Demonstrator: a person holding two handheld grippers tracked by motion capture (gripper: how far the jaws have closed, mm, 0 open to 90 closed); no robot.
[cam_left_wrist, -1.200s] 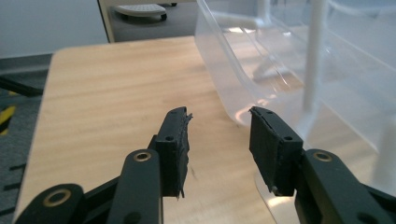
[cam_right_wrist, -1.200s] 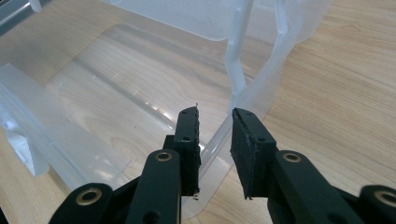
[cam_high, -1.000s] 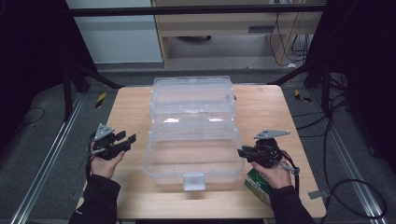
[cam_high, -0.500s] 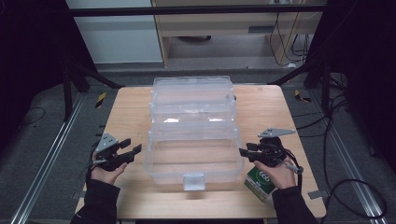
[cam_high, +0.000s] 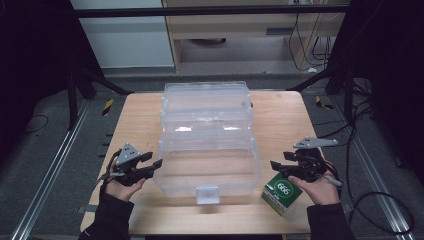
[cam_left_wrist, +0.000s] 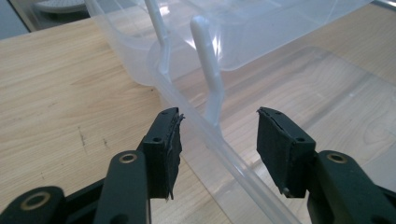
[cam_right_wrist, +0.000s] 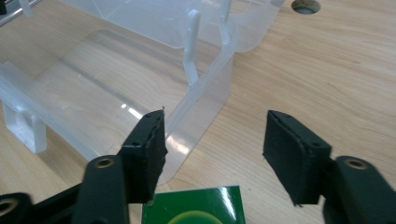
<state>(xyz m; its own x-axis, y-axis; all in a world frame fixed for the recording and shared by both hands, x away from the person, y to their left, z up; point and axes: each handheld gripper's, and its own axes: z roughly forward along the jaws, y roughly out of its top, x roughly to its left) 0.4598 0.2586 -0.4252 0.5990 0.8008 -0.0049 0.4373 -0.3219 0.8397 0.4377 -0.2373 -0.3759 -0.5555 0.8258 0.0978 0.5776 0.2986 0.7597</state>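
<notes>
A clear plastic tiered box (cam_high: 207, 150) stands open in the middle of the wooden table, its trays stepped back. My left gripper (cam_high: 156, 163) is at the bottom bin's left wall. In the left gripper view the bin's rim (cam_left_wrist: 233, 156) runs between the jaws of the left gripper (cam_left_wrist: 217, 114); they have just been closing, but the pads are clear of it. A green box (cam_high: 282, 193) with a white "666" label stands at the front right. My right gripper (cam_high: 277, 163) hovers just above it, its jaws just opened. Only table shows between the jaws of the right gripper (cam_right_wrist: 215, 116), with the green box (cam_right_wrist: 191, 207) below.
The bin's front latch (cam_high: 208, 194) faces the table's near edge. Bare wood (cam_high: 135, 125) lies on both sides of the box. A round hole (cam_right_wrist: 306, 5) sits in the tabletop beyond the box's right corner. Cables trail on the floor at right.
The right gripper has let go of the green box and risen off it, jaws opening. The left hand has slid toward the near edge and up to the bin's left wall.
</notes>
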